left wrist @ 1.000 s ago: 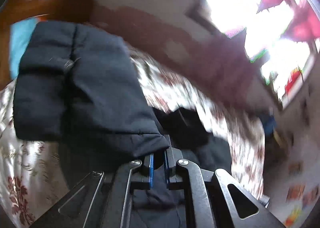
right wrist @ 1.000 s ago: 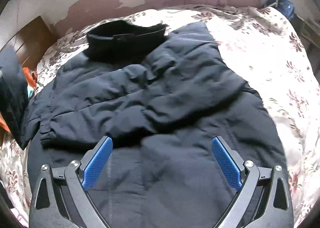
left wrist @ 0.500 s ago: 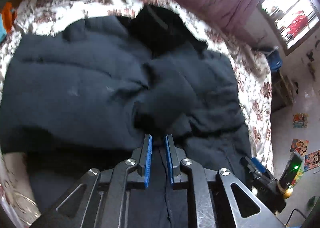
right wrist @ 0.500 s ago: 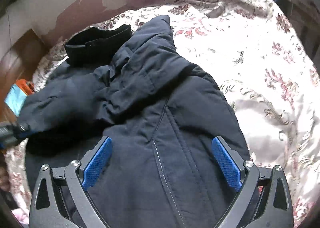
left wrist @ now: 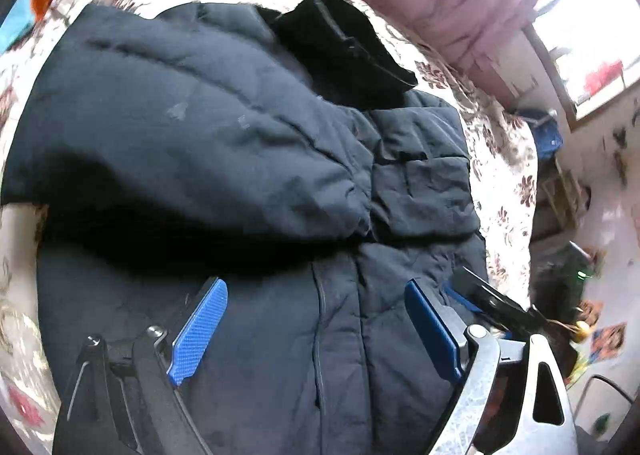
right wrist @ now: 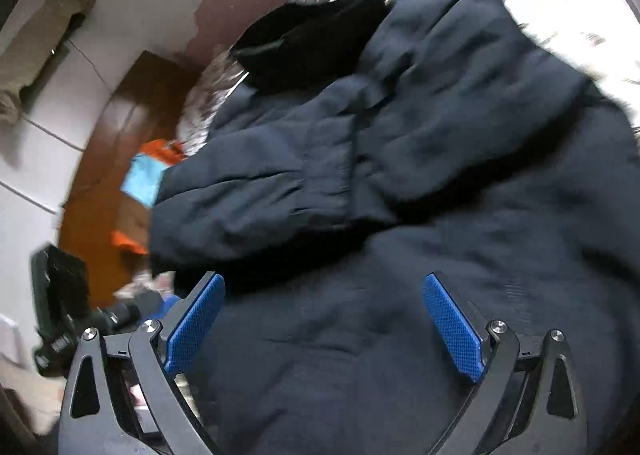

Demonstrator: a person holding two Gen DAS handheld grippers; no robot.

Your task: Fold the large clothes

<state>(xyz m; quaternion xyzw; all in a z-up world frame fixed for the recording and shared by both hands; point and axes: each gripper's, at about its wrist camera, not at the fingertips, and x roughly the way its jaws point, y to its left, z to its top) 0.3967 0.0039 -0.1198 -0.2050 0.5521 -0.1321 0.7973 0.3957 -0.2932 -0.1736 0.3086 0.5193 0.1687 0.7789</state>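
**Sleeve released, left jaws now wide**

Your left gripper [left wrist: 316, 331], pinched on the jacket's sleeve [left wrist: 224, 159] a second ago, now gapes above the jacket [left wrist: 360, 355]. The sleeve lies folded across its chest, below the black collar [left wrist: 344, 51].

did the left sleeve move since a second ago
Yes. The sleeve was held up off the bed; now it lies folded across the jacket, and the left gripper is open.

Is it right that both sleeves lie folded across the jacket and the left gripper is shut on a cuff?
Not quite. The left gripper is open and holds nothing, as the left wrist view shows. Both sleeves do lie folded across the jacket.
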